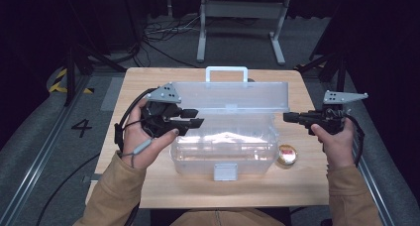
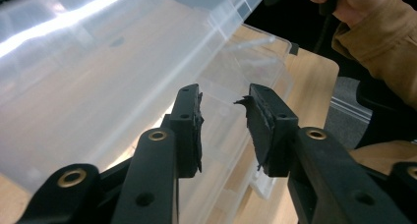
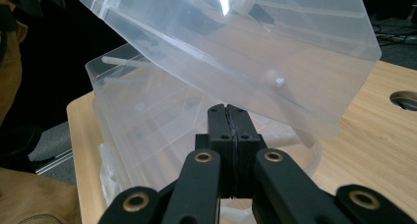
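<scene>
Lid (image 1: 233, 94) of clear storage box (image 1: 223, 154) stands half-raised, apparently unsupported: left gripper (image 1: 197, 118) jaws apart, empty; right gripper (image 1: 287, 117) jaws together beside it. Risk: lid drops or box slides toward tape roll (image 1: 287, 154).

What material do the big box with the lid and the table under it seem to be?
Box: clear plastic, apparently glossy; the table shows through its walls and they catch bright glare. Its lid looks the same. Table: pale wood or wood-look laminate, matte, with faint grain lines.

Recording lab: dark curtains, floor cables (image 1: 163, 30), numbered floor.
</scene>
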{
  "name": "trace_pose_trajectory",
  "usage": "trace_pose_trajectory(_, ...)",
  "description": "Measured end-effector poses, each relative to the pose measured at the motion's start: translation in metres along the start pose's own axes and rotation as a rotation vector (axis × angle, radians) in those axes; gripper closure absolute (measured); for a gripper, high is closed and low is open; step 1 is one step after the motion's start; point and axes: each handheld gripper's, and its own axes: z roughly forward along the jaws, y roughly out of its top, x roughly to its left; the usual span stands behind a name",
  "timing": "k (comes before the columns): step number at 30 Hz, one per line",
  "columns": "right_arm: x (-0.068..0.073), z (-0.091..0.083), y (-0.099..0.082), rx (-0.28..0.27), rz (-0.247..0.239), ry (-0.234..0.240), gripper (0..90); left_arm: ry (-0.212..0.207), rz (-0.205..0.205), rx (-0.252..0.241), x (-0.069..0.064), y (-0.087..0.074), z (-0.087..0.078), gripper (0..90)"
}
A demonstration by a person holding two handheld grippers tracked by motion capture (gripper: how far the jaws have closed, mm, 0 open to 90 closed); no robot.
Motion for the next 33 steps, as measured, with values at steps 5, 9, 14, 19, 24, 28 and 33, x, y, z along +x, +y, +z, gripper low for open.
trace_pose_trajectory(5,0.0,0.001,0.0,-0.018,-0.005,-0.017,90.0,-0.024,-0.036,-0.003,0.006,-0.013,0.006,72.3)
trace_pose_trajectory(9,0.002,0.001,0.0,-0.033,-0.006,-0.032,90.0,-0.008,-0.059,0.004,0.013,-0.021,0.013,76.0)
trace_pose_trajectory(14,0.003,0.002,0.0,-0.051,-0.01,-0.048,90.0,0.051,-0.092,0.002,0.022,-0.029,0.018,79.5)
trace_pose_trajectory(19,0.003,0.002,0.0,-0.059,-0.015,-0.054,90.0,0.105,-0.129,-0.035,0.036,-0.036,0.022,81.4)
trace_pose_trajectory(24,0.004,0.004,-0.001,-0.065,-0.02,-0.044,90.0,0.117,-0.14,-0.06,0.044,-0.039,0.025,83.3)
trace_pose_trajectory(28,0.004,0.004,-0.001,-0.064,-0.02,-0.046,90.0,0.125,-0.146,-0.063,0.047,-0.041,0.026,84.6)
trace_pose_trajectory(33,0.005,0.004,-0.002,-0.065,-0.028,-0.049,90.0,0.116,-0.148,-0.076,0.052,-0.043,0.027,85.8)
